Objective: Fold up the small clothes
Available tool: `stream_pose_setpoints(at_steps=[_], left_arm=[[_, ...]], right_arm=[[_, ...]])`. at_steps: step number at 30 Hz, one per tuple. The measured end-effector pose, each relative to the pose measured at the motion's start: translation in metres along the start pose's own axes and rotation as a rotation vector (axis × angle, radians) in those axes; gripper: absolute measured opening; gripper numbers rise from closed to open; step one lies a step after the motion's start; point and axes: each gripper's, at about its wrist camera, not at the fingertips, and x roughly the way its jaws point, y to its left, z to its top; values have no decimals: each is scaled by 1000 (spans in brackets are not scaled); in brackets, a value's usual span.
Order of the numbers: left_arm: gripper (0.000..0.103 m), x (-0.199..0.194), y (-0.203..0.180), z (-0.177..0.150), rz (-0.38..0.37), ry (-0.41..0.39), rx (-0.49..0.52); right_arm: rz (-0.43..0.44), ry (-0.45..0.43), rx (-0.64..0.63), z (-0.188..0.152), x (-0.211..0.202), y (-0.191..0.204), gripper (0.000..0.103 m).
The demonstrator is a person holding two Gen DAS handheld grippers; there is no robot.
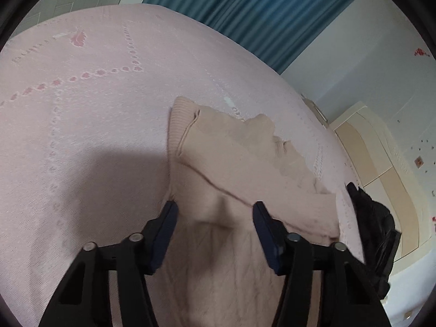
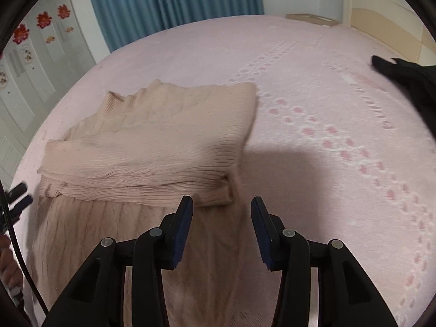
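A beige ribbed knit sweater (image 2: 152, 136) lies partly folded on the pink bed, its upper part doubled over the lower cable-knit part (image 2: 141, 245). In the left wrist view the sweater (image 1: 231, 163) runs from between the fingers up to its ribbed hem. My left gripper (image 1: 215, 209) is open just above the sweater, holding nothing. My right gripper (image 2: 222, 204) is open over the sweater's right edge, empty. The left gripper's tips (image 2: 19, 193) show at the far left of the right wrist view.
The pink bedspread (image 2: 327, 109) with a paw-print pattern fills both views. A black garment (image 2: 403, 79) lies at the right, also in the left wrist view (image 1: 373, 223). Blue curtains (image 2: 169, 2), white wardrobe doors (image 2: 32, 62) and a cream headboard (image 2: 381, 8) surround the bed.
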Motion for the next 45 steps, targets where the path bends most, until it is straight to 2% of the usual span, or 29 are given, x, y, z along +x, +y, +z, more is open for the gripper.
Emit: stream_pose_setpoints(at_steps=[2,7,10,12,13,17,21,24,25,27,28,29,31,34,37,39,42,45], left_arm=[[35,6,1,4,-25,15,-40],[35,31,12,19,-22,47,-151],[31,43,18,26,-20,27,-217],[7,42,20,30,-48,26,-253],[7,40,19,31,-57,29,-252],[6,27,2,20,-22,7,-157],[7,18,-12,0,54,2,-49],[8,17,-17,2,105,23,-18],[10,11,-17,4,135,11,-2],[27,-3,-21,9,211,-65,54],[32,-10,-23,10,232,-121,74],[35,-12,-24,10,226,-144,79],[35,-1,-29,14,191,-114,86],[35,23,-40,15,194,-83,122],[35,46,-49,5,296,-82,219],[36,55,-50,-6,366,-111,293],[40,57,-60,-9,410,-115,334],[40,62,-66,-9,455,-106,362]], right_arm=[[-12,31,-15,8,15,0,45],[8,5,22,23,20,-10,45],[12,3,31,24,28,-13,45],[5,-16,23,25,27,-15,41],[-15,-20,20,28,25,-18,41],[13,-16,86,31,20,-31,41],[-71,-11,24,22,20,-22,42],[-52,1,-5,19,9,-20,45],[-32,1,-27,19,2,-22,45],[-20,-21,-60,19,-11,-24,48],[-23,-48,-69,20,-19,-25,51],[-26,-77,-70,22,-25,-27,55],[-27,-118,-52,28,-28,-27,56],[-21,-95,-22,38,-11,-19,56],[-39,-37,-28,43,18,-7,54],[-55,-12,-23,39,33,-7,54],[-62,-53,-20,31,37,-8,55],[-110,-64,-56,28,39,1,57]])
